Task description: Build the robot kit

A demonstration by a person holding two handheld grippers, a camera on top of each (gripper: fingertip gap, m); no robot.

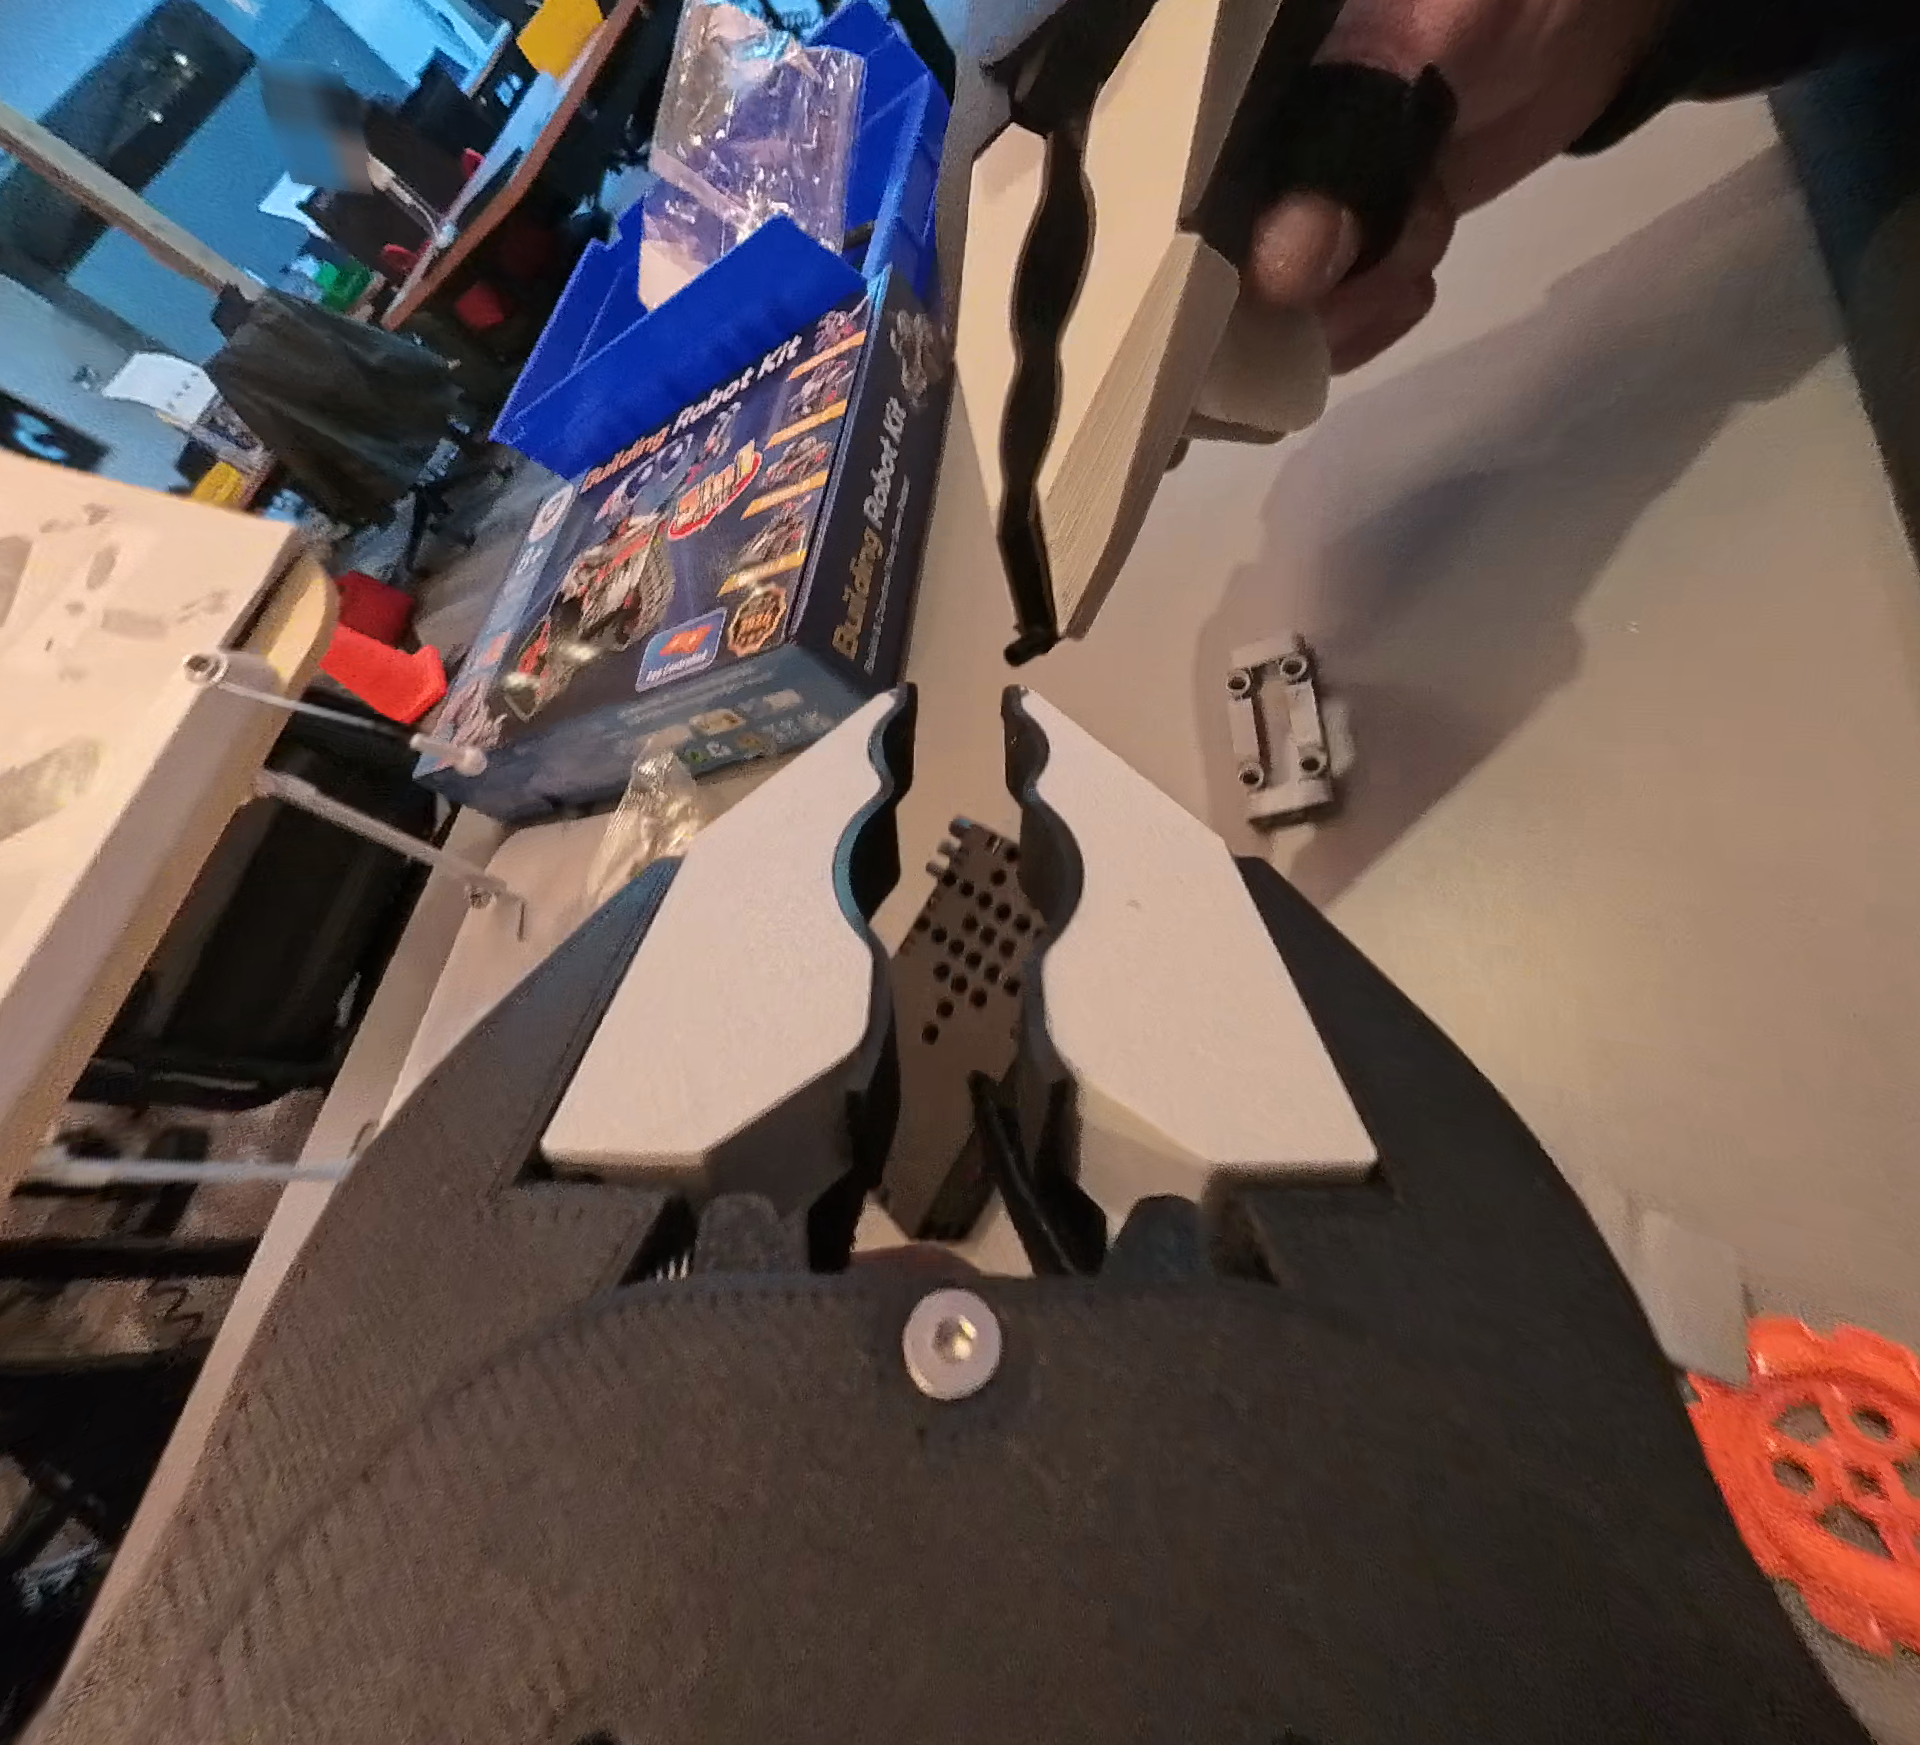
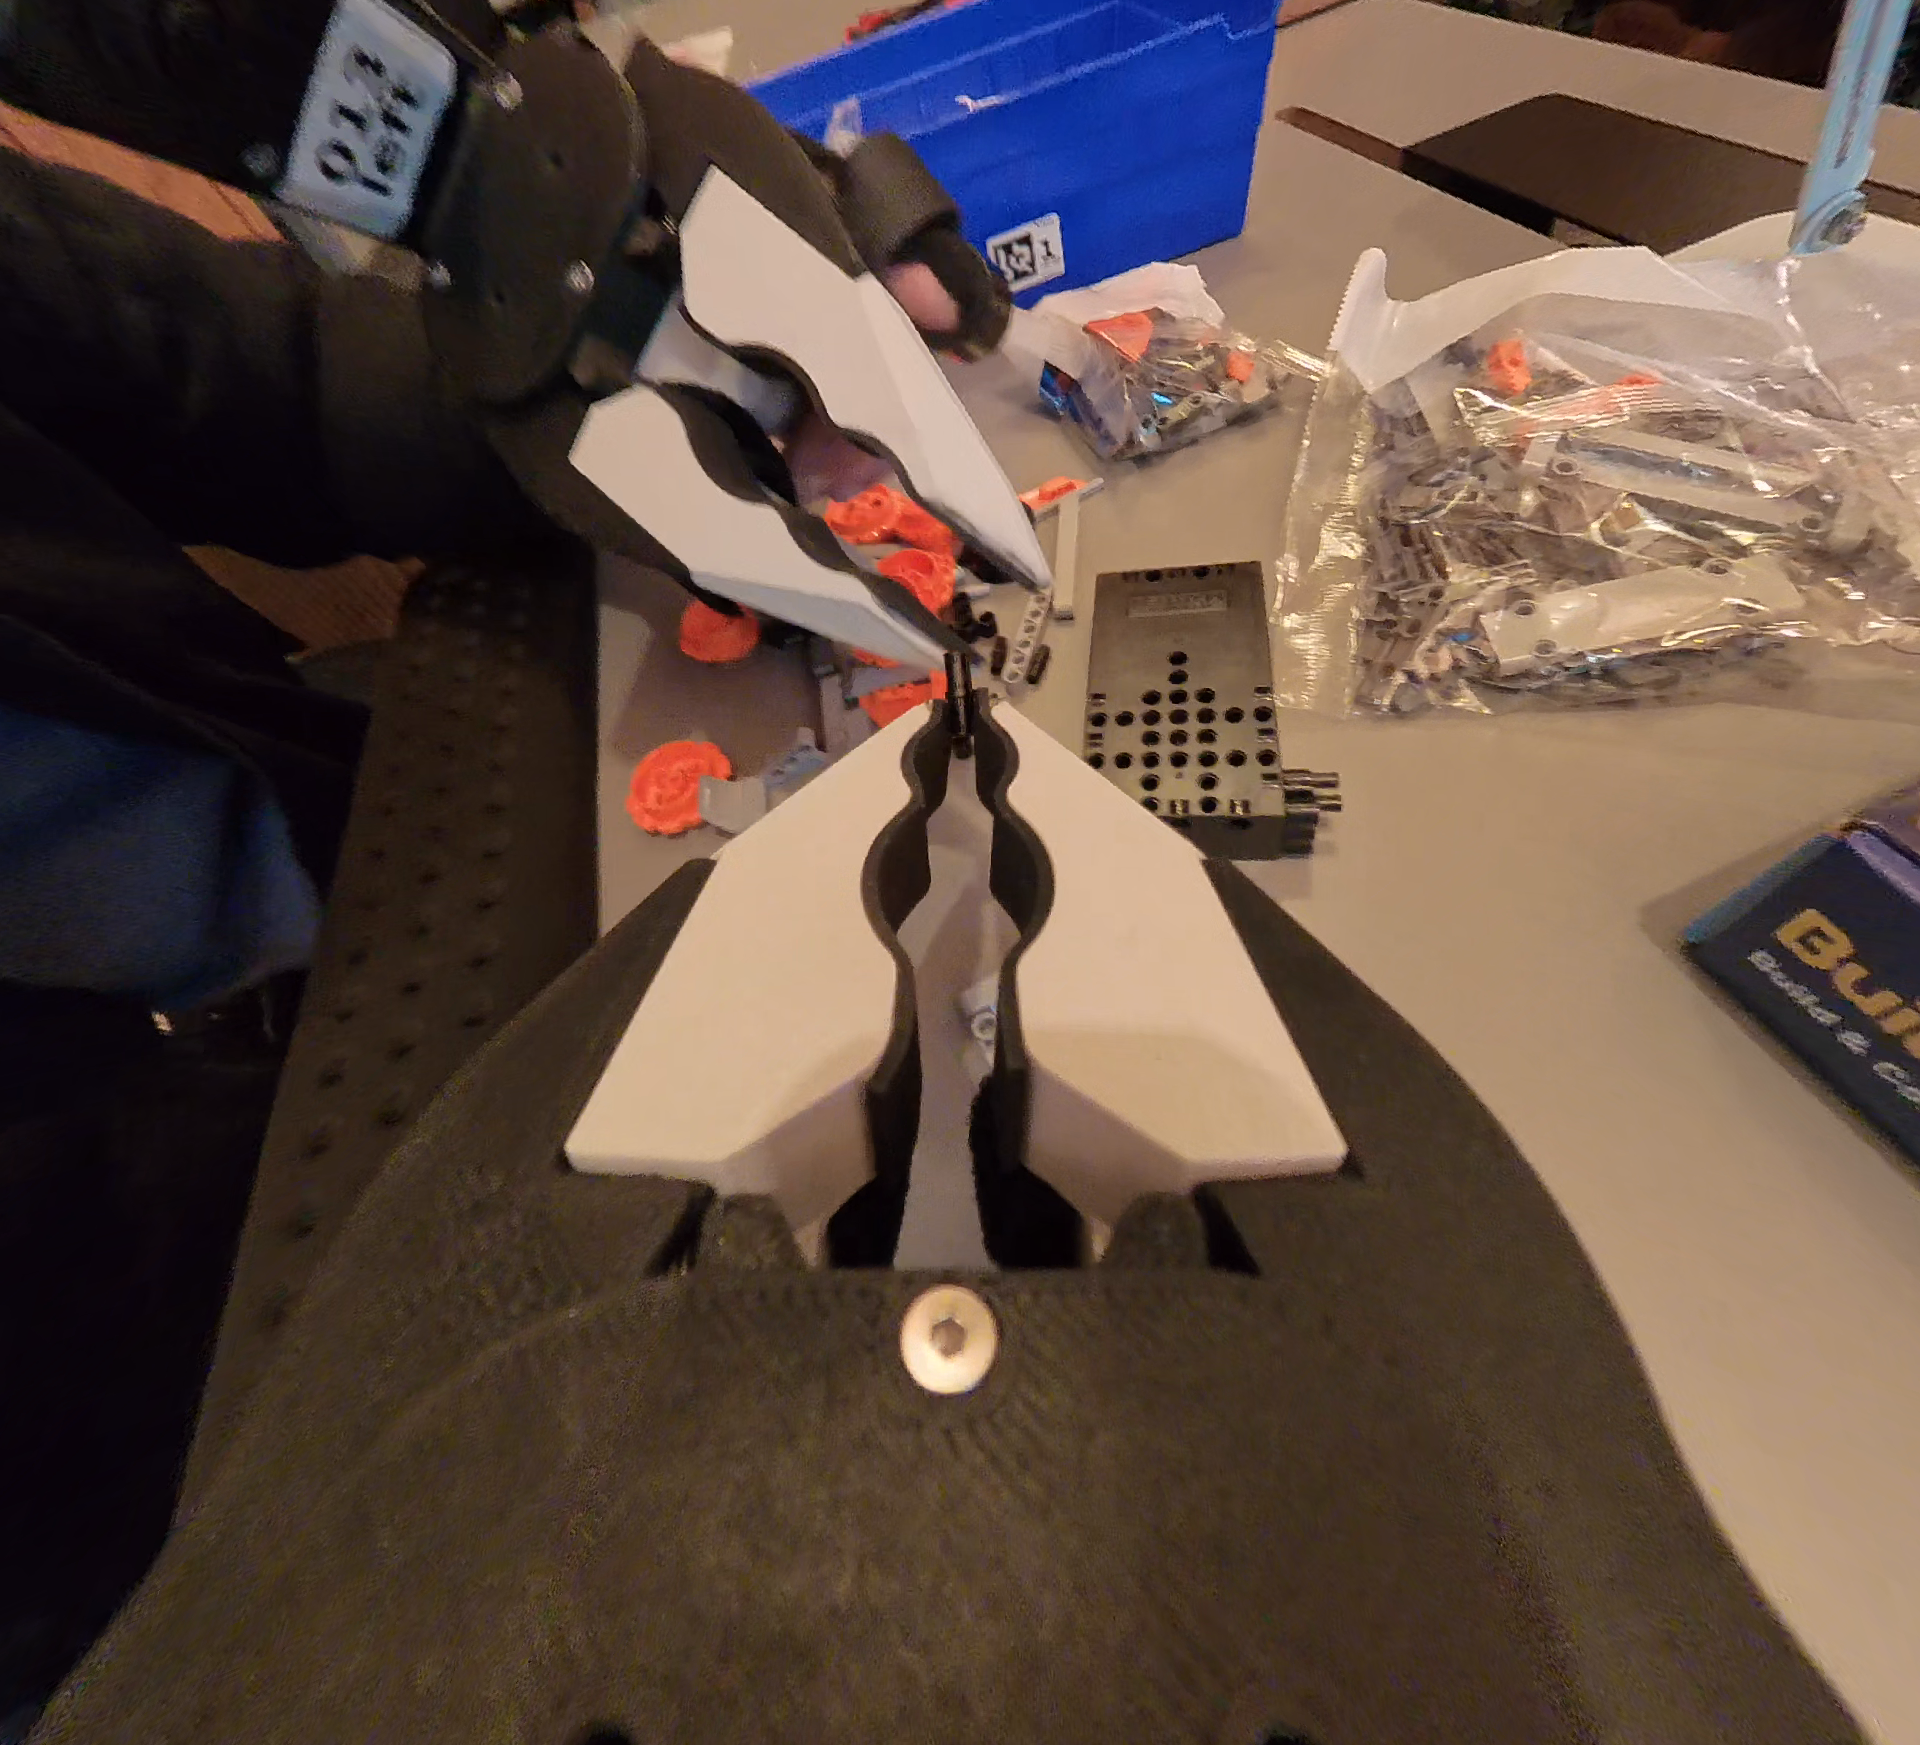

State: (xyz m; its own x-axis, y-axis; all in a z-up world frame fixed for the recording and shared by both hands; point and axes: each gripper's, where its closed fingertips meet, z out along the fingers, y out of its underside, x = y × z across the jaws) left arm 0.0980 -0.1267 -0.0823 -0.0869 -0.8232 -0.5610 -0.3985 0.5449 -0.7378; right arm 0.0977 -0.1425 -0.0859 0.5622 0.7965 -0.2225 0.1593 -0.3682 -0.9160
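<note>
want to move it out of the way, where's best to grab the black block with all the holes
Grip the black block across its two long side walls, coming straight down from above. It lies flat on the table with its holed face up, and both sides are clear; avoid the short end with pins sticking out.
</note>
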